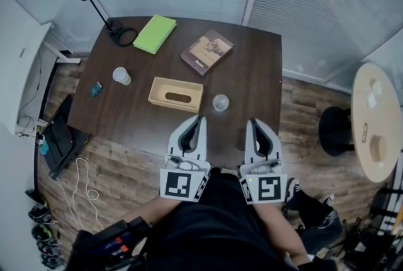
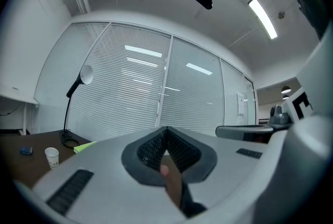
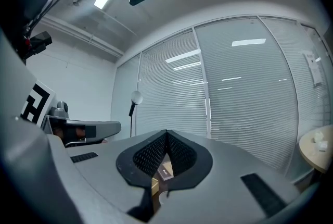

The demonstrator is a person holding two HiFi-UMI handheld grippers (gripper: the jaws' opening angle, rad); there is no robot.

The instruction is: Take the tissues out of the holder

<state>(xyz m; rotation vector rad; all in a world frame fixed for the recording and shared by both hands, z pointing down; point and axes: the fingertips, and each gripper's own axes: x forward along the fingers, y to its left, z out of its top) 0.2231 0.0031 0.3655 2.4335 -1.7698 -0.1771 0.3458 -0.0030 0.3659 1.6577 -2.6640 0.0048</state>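
Beyond the left tongs (image 1: 201,116), near but untouched, sits the tissue holder (image 1: 176,93).

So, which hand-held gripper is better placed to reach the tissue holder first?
Left, probably. The left hand-held gripper sits just short of the wooden tissue holder. The right hand-held gripper is farther off, with a cup in between. Both are shut and empty.

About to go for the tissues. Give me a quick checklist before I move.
1. Left tongs empty: ok, shut on nothing.
2. Right tongs empty: ok, shut on nothing.
3. Tongs open for a grasp: not ok.
4. Tissue holder uncovered, ahead of both tongs: ok.
5. Tissue showing in its slot: cannot tell, slot looks dark.
6. Clear cup apart from holder: ok, but close to its right end.
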